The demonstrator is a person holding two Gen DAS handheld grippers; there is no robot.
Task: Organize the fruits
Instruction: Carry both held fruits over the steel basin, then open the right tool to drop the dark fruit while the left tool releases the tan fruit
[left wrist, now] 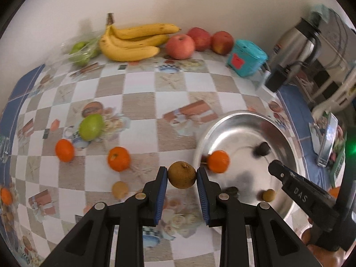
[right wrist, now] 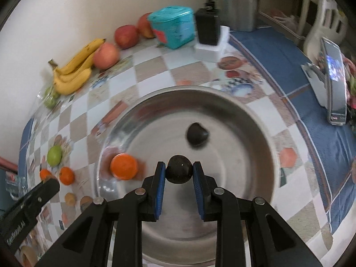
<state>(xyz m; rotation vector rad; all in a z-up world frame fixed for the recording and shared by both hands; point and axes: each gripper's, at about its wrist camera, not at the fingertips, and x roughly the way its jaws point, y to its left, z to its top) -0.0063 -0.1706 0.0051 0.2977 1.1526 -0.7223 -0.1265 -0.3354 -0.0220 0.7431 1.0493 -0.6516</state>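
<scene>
The left gripper (left wrist: 182, 174) and the right gripper (right wrist: 179, 172) look alike: matte black angular linkage arms, round silver pivot screws, ribbed blue fingertip pads (left wrist: 163, 179). White lettering marks each outer finger side.

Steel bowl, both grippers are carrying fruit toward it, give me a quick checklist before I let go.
1. Left gripper shut on the small brown round fruit: ok.
2. Right gripper shut on the small dark round fruit: ok.
3. Right gripper over the round steel bowl: ok.
4. Left gripper over the bowl: not ok, at its rim.
5. Free space beside the orange tangerine in the bowl: ok.
6. Height above the bowl: cannot tell.
</scene>
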